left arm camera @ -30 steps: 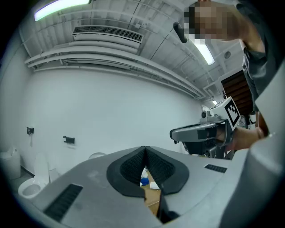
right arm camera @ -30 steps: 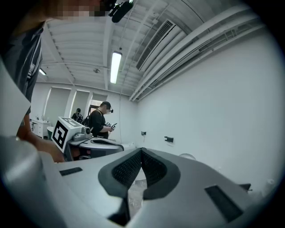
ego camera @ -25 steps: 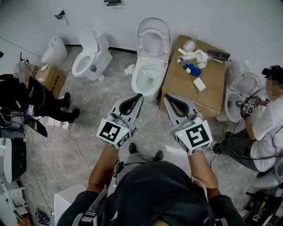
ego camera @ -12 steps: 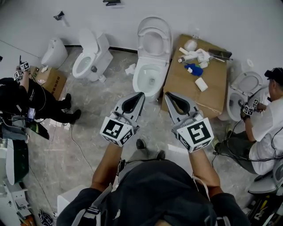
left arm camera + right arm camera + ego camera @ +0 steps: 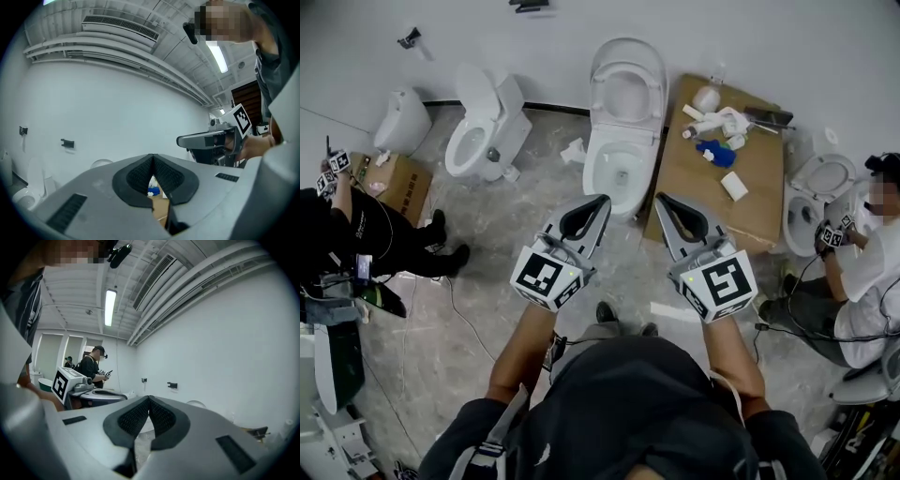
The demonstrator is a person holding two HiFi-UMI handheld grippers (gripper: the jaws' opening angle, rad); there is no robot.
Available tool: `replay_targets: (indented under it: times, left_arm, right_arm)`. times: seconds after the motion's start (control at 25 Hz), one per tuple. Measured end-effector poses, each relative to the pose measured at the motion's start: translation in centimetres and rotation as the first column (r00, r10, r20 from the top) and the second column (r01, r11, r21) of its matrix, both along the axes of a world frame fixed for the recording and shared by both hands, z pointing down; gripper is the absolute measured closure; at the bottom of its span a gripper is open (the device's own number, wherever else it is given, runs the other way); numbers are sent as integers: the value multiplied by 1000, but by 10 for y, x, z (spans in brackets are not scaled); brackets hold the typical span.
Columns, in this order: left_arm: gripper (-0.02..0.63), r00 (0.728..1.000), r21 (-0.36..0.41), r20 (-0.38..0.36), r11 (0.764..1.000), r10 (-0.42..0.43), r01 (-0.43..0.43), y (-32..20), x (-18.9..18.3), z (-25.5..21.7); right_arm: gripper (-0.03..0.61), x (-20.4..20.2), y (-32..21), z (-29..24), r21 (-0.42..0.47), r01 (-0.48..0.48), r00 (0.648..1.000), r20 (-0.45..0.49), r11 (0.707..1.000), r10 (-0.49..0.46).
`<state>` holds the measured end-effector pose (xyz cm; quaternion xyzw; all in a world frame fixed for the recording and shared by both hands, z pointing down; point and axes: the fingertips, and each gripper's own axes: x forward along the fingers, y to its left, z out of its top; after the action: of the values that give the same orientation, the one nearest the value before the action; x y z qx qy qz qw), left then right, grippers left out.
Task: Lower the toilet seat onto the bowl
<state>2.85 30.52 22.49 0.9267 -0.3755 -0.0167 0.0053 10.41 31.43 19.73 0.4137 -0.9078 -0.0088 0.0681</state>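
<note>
Since the earlier frame, both arms have shifted slightly up and to the right in the head view, and the wearer's feet have stepped forward, closer to the central toilet. The person at the left edge [image 5: 352, 230] has raised a hand that carries marker cubes.

**Left tongs** [image 5: 601, 200]: closed. In the left gripper view the two ribbed black pads meet at their tips with nothing clamped between them. Through the small gap below the tips, brown cardboard and a blue item are visible.

**Right tongs** [image 5: 660, 198]: closed and empty. In the right gripper view the pads are pressed together at the tip.

Both tongs are held side by side at frame centre, pointing toward the toilet and clear of it.

**Toilet seat** [image 5: 626, 56]: upper centre of the head view, standing raised behind the bowl [image 5: 592, 161], which is open. Neither tongs touch the seat or bowl.

**Surroundings:**
- A cardboard sheet [image 5: 712, 197] lies just to the right of the bowl and carries white fittings [image 5: 719, 121] and a blue item [image 5: 712, 150].
- A second toilet [image 5: 478, 131] stands at upper left on the grey marbled floor [image 5: 487, 281].
- A crouching person [image 5: 862, 272] at the right edge works beside another toilet [image 5: 817, 180].
</note>
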Motion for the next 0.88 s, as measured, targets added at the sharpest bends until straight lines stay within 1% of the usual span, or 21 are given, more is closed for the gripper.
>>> replay_targets:
  times: [0.2, 0.4, 0.56, 0.88]
  left_arm:
    - [609, 999, 10, -16, 1000, 29, -29, -24, -32, -2]
    - [609, 999, -2, -26, 999, 40, -40, -42, -44, 2]
    - [609, 998, -14, -25, 999, 52, -52, -55, -37, 4]
    - [609, 999, -29, -33, 1000, 10, -11, -91, -9, 5]
  right_arm:
    - [571, -26, -23, -1, 15, -45, 999, -7, 999, 45]
    - [571, -32, -39, 5, 3, -68, 998, -13, 998, 68]
    - [571, -30, -55, 7, -4, -59, 998, -15, 998, 59]
    - [571, -8, -94, 7, -12, 5, 1000, -16, 1000, -5]
